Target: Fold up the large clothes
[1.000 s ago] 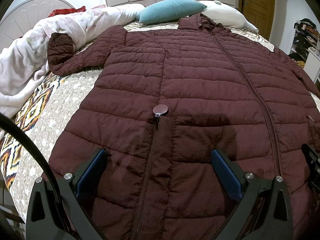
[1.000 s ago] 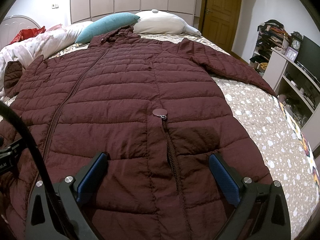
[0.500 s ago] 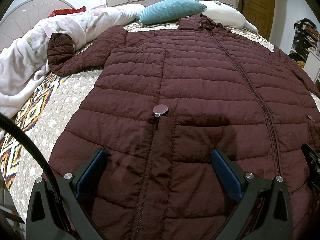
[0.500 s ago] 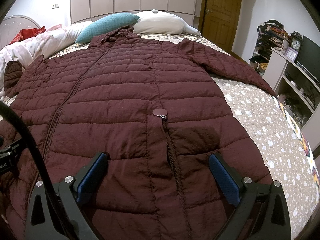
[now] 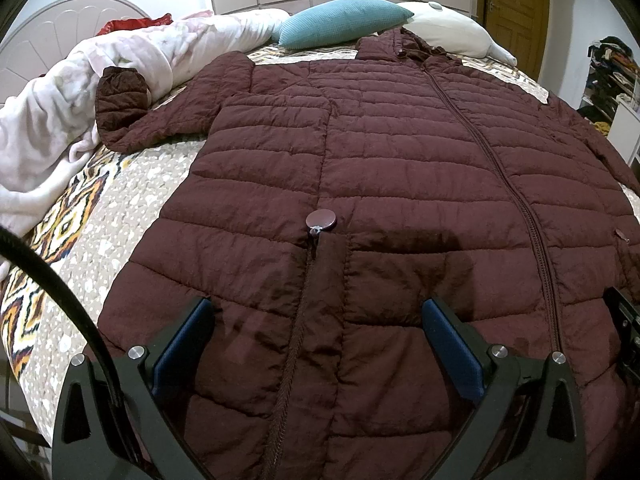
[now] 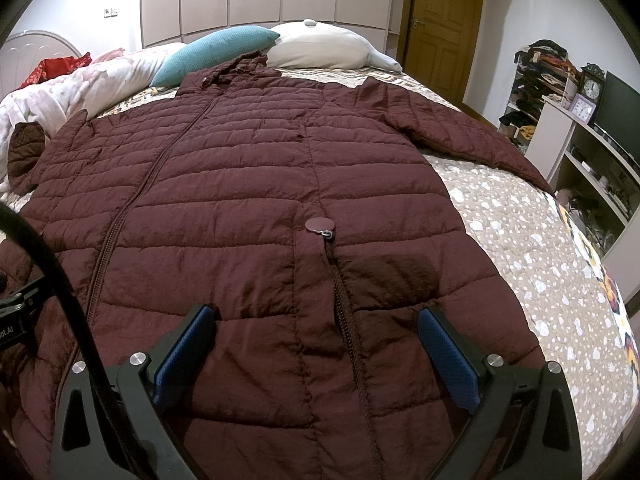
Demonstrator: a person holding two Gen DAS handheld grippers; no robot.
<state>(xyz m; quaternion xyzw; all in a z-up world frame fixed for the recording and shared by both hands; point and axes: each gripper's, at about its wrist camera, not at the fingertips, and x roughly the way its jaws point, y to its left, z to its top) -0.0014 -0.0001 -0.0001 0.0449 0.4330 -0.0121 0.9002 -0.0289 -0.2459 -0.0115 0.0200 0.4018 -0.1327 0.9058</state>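
Observation:
A long maroon quilted coat (image 5: 400, 168) lies flat and zipped on the bed, collar toward the pillows. The same coat (image 6: 248, 184) fills the right wrist view. Its left sleeve (image 5: 160, 116) runs out to the bedding, and its right sleeve (image 6: 472, 140) stretches toward the bed's right side. My left gripper (image 5: 316, 320) hovers open over the hem, astride the left pocket zip with its round pull (image 5: 321, 219). My right gripper (image 6: 316, 320) is open above the hem too, over the right pocket pull (image 6: 319, 225). Neither holds cloth.
A patterned bedspread (image 6: 520, 240) covers the bed. White rumpled bedding (image 5: 60, 104) lies along the left. A teal pillow (image 5: 340, 24) and a white pillow (image 6: 328, 46) sit at the head. Shelves with a clock (image 6: 592, 86) stand at right, beside a wooden door (image 6: 444, 20).

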